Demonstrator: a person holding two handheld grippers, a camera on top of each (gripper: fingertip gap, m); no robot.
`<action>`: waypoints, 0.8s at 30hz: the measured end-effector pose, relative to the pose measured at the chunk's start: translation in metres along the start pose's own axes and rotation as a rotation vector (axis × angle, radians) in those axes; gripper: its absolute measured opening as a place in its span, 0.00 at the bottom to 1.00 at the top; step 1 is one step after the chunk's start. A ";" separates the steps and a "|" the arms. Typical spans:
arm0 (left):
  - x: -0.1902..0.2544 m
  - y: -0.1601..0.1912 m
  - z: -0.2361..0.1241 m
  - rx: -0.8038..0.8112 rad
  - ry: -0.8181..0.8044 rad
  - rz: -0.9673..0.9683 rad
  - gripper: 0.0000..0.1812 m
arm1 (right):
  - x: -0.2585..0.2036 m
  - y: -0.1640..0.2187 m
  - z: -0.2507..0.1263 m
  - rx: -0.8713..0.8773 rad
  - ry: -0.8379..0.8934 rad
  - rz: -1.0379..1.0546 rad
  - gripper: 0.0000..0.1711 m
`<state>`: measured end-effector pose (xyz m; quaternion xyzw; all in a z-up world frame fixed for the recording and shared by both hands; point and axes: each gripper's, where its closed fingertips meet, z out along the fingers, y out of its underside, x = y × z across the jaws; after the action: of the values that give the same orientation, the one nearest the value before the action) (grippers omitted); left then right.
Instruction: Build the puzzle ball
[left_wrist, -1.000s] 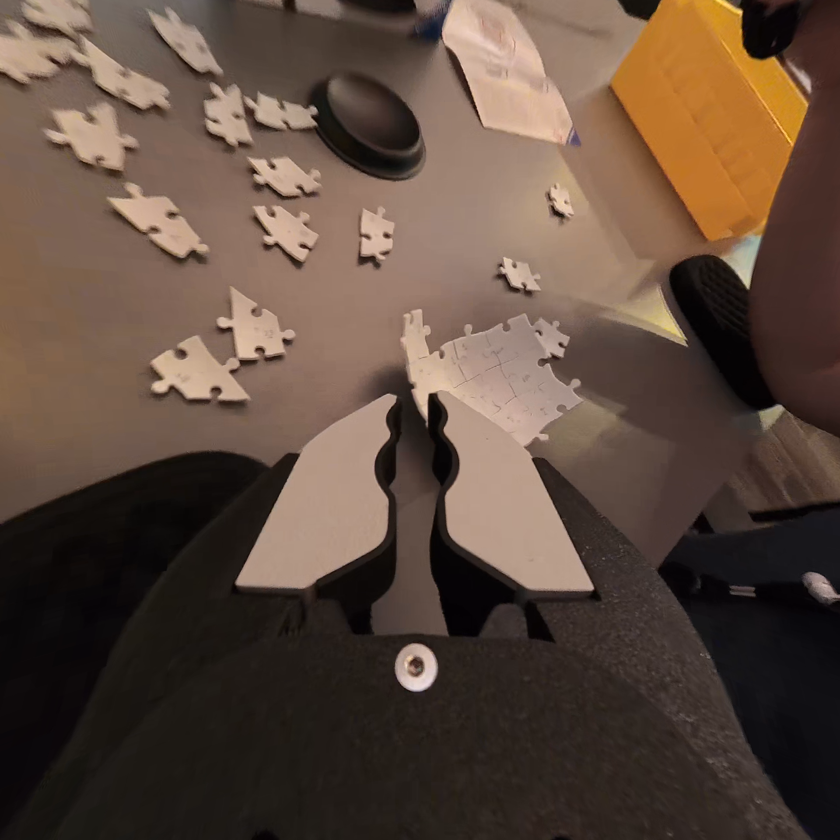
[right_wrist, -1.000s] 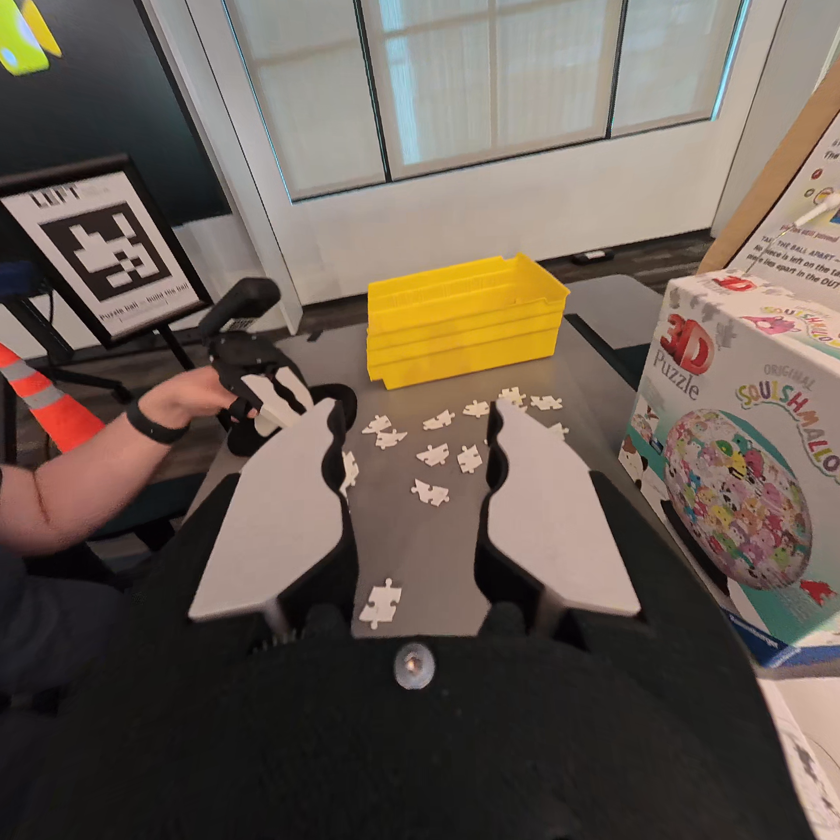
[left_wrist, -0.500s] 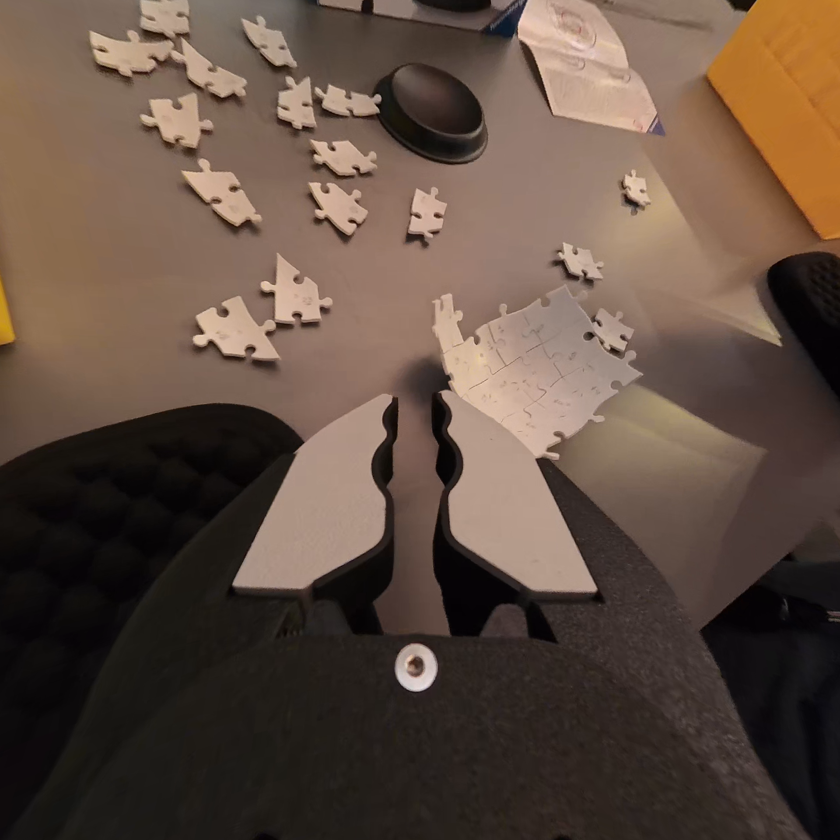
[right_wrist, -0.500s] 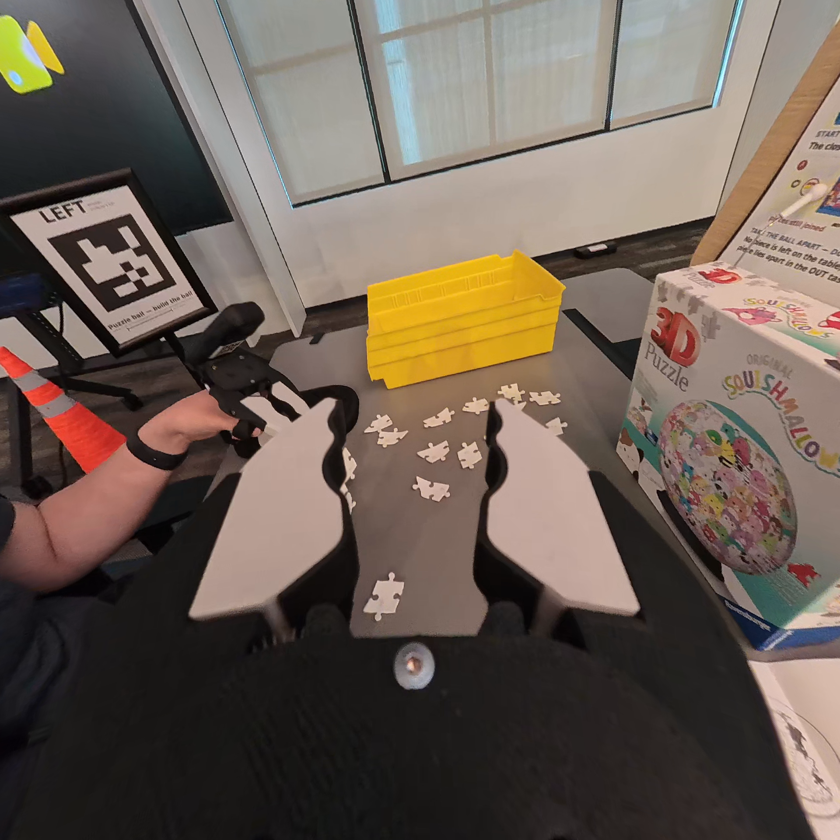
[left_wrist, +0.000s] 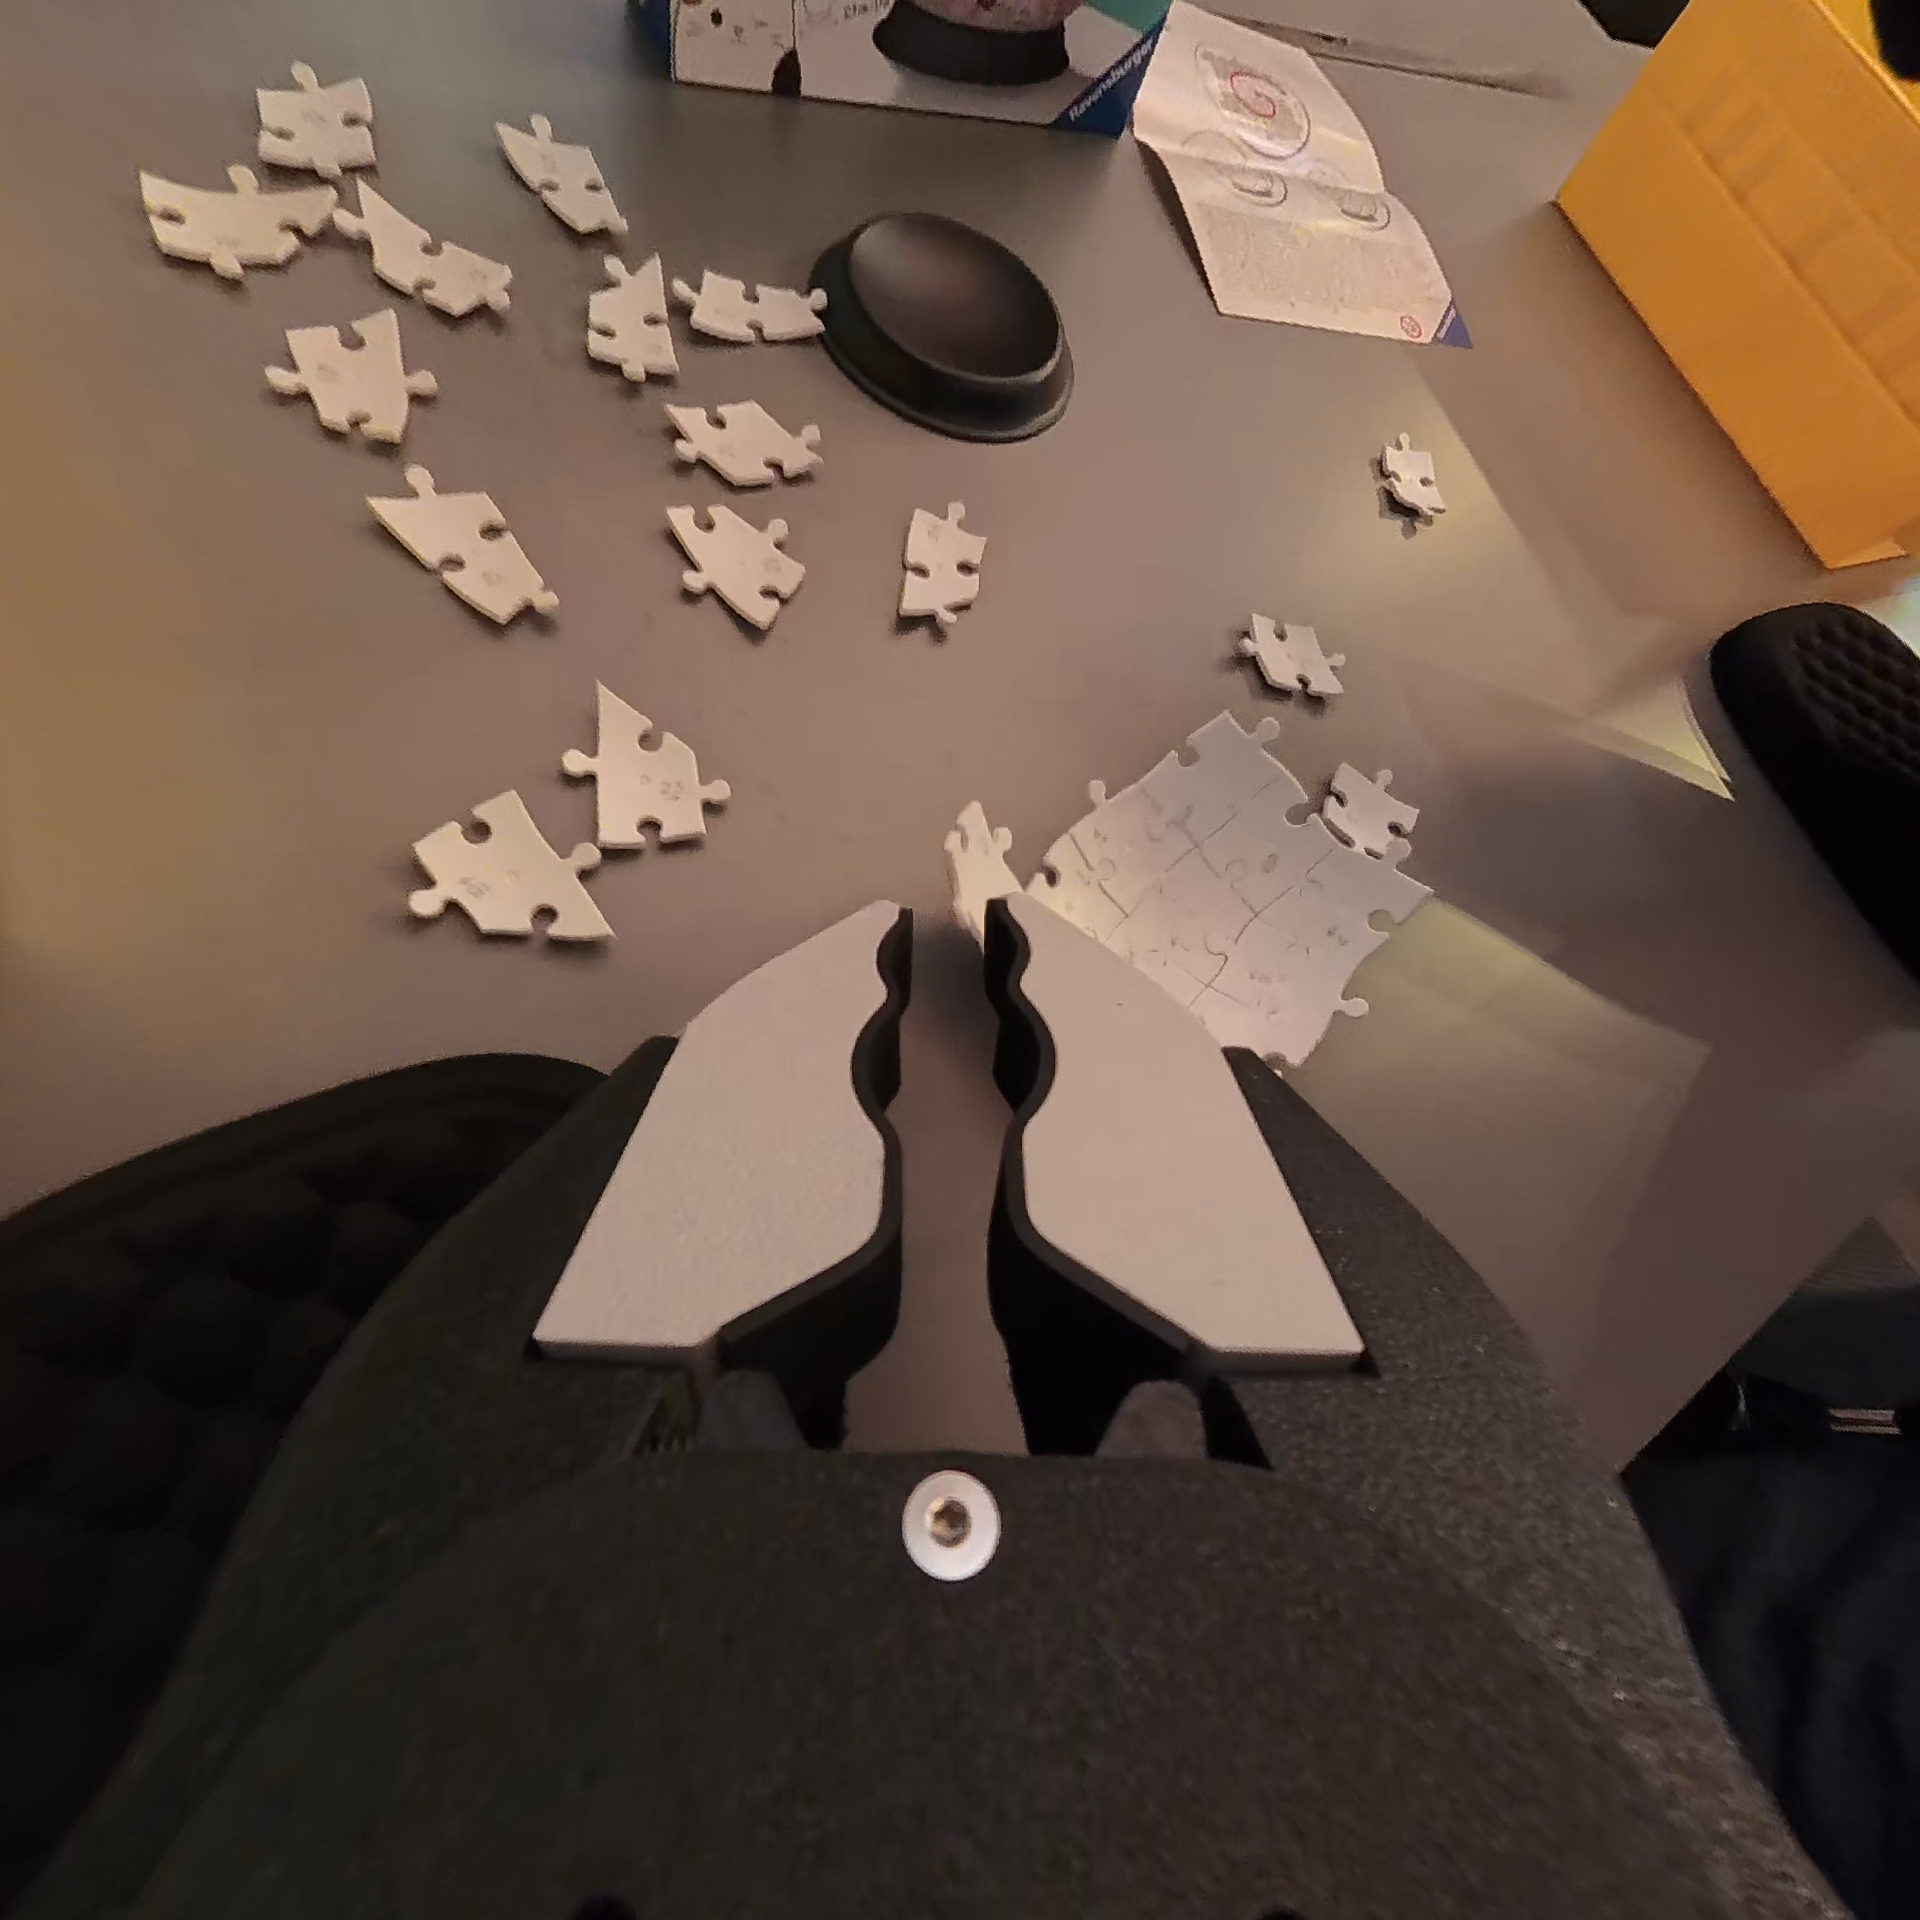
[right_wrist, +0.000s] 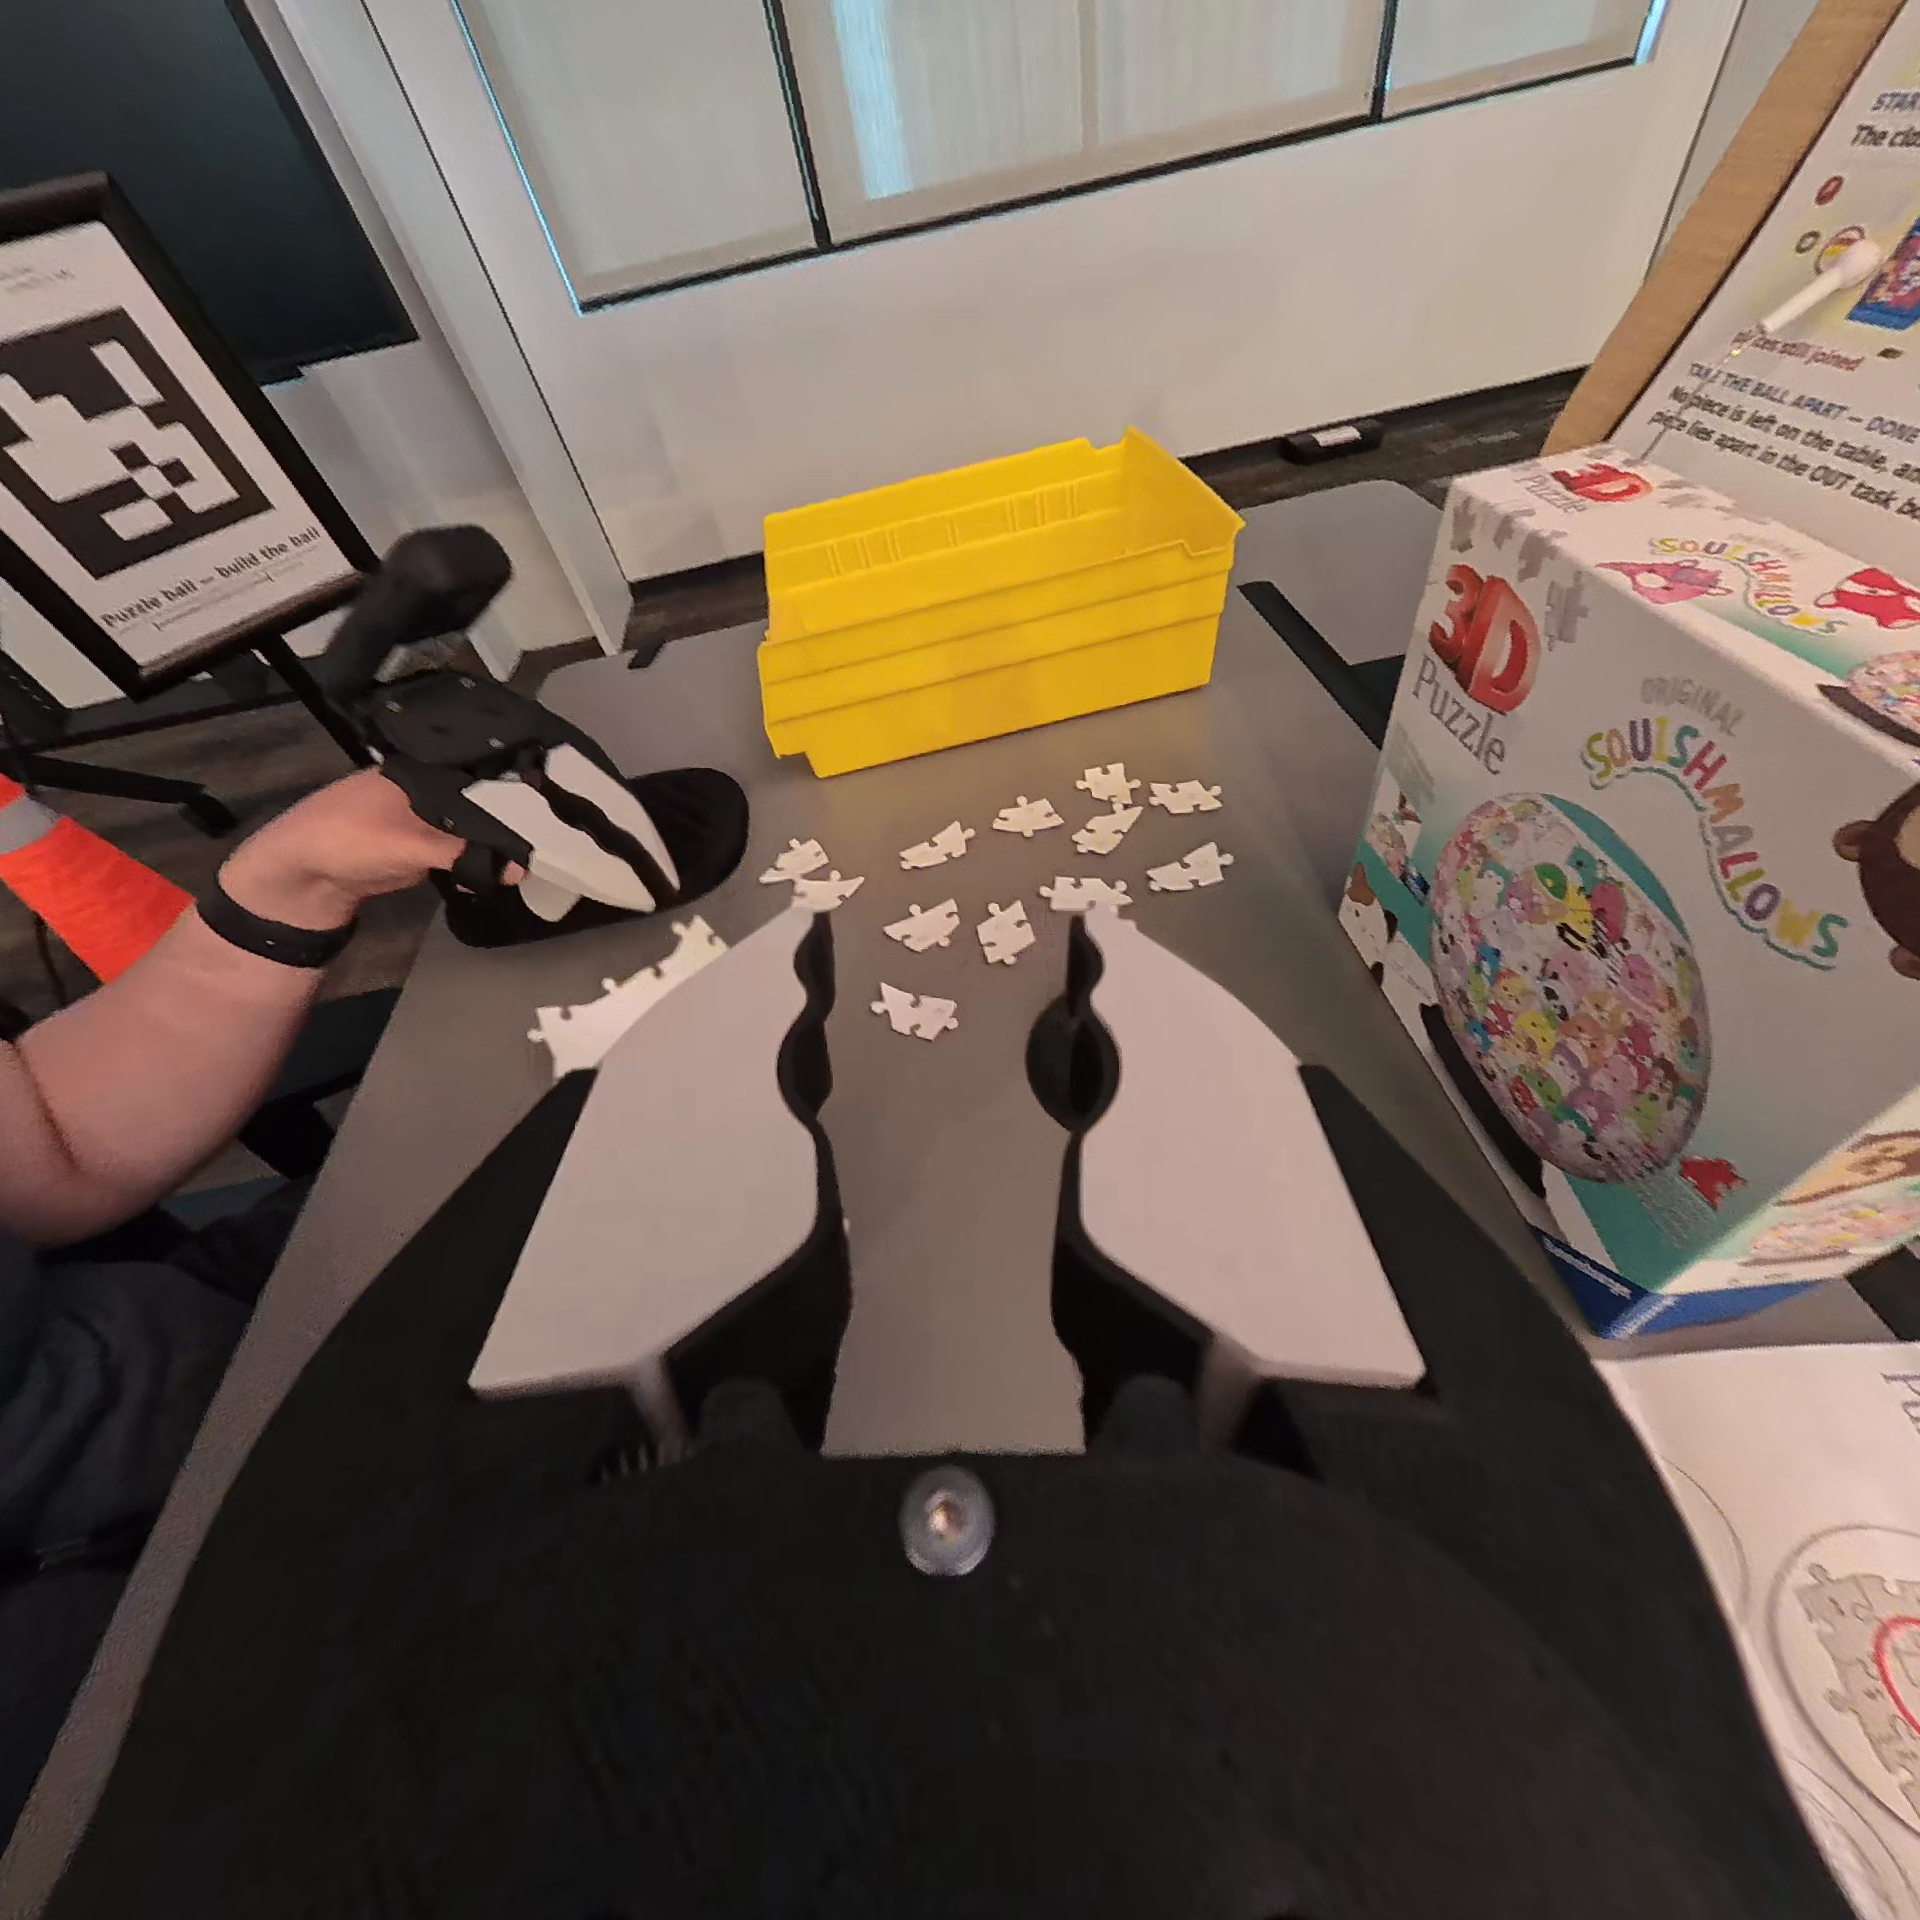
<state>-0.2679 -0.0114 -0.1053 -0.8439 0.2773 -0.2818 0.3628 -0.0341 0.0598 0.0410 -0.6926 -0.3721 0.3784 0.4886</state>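
The white joined patch of puzzle pieces is partly hidden behind the left gripper's grey finger at about 5 o'clock. In the right wrist view the right gripper's finger covers most of that patch. The colourful cardboard puzzle box is cut off at 3 o'clock. The yellow plastic bin runs off at 2 o'clock. The tiny marks on the loose white pieces are too small to tell.

Left gripper hovering nearly closed, nothing in it, right next to the joined curved panel. Loose white pieces scattered everywhere, black stand further back.
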 end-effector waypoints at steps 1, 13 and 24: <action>-0.001 -0.003 -0.001 0.003 -0.008 0.008 0.07 | 0.003 0.004 0.000 -0.025 0.015 -0.007 0.25; -0.010 0.006 0.016 -0.121 -0.023 0.005 0.07 | 0.003 0.106 0.026 -0.587 -0.026 -0.155 0.26; -0.005 -0.003 0.005 -0.077 -0.008 0.017 0.07 | 0.017 0.098 0.012 -0.555 0.025 -0.129 0.25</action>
<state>-0.2672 -0.0044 -0.1072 -0.8559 0.2936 -0.2647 0.3334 -0.0225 0.0558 -0.0587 -0.7794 -0.4986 0.2216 0.3081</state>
